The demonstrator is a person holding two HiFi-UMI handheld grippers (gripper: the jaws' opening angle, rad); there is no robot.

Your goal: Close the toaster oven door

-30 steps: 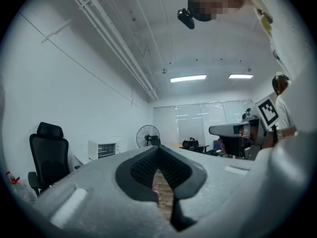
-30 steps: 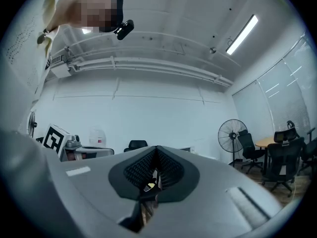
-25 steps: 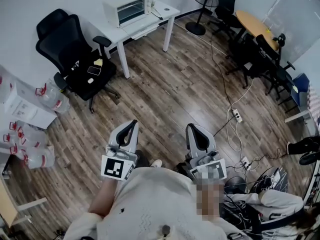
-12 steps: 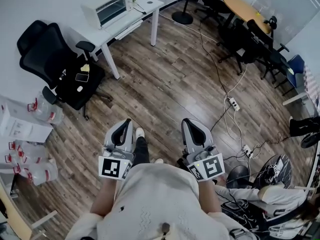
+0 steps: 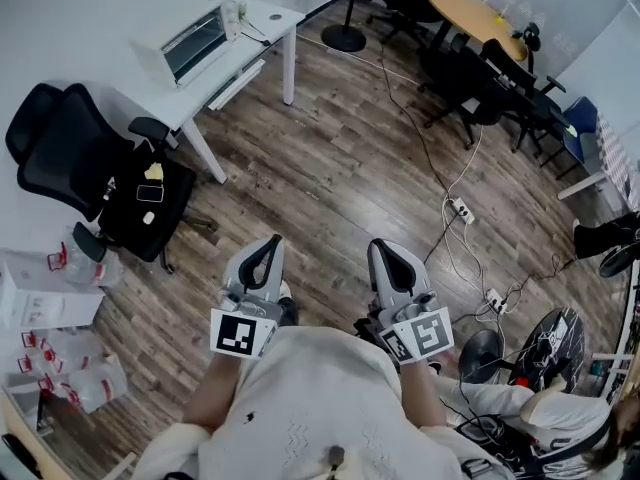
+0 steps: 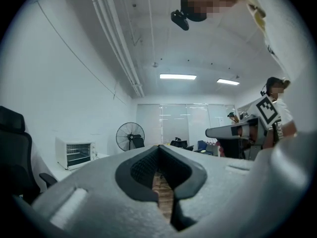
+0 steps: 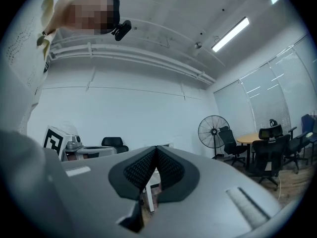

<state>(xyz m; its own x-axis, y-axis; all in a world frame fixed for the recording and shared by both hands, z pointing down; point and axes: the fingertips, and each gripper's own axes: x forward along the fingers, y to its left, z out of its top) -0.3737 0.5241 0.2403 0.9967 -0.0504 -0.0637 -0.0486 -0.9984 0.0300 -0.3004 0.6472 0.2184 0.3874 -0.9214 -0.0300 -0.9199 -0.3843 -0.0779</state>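
Observation:
The white toaster oven (image 5: 185, 46) stands on a white table (image 5: 270, 16) against the far wall at the upper left; in the left gripper view the toaster oven (image 6: 74, 152) shows a dark front with racks, too small to tell how its door stands. My left gripper (image 5: 266, 251) and right gripper (image 5: 388, 256) are held side by side close to the person's body, over the wood floor, far from the table. The jaws of both are shut with nothing between them, as the left gripper (image 6: 159, 148) and right gripper (image 7: 156, 149) show in their own views.
A black office chair (image 5: 95, 168) stands left of the table. A standing fan (image 5: 345, 23), a round wooden table (image 5: 470, 18) with dark chairs and floor cables with a power strip (image 5: 455, 208) lie to the right. Boxes and jugs (image 5: 45, 298) sit at the left.
In the head view the oven and table have slid leftward and the chair has moved toward the left edge. Both grippers stay shut near the body.

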